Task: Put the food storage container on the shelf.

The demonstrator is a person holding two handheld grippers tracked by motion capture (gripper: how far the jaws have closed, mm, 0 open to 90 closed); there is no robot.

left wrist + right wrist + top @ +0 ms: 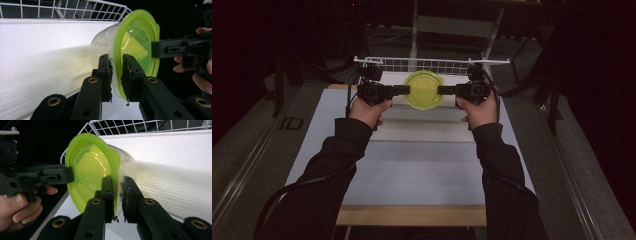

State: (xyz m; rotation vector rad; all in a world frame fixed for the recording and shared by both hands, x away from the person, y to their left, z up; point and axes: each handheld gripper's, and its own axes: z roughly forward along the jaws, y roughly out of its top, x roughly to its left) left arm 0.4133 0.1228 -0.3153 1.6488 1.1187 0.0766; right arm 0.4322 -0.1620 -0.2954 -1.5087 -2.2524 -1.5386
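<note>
The left tool pinches the tub's left rim, one jaw on the green lid, one on the clear wall. The right tool clamps the right rim likewise. The tub hangs between them above the far surface, just before the wire rack.

A lidded container hangs above the far end of the table, between two grippers. The left gripper grips its rim from the left, the right gripper from the right, each held by a hand nearer the person. A wire basket stands just behind the container.
</note>
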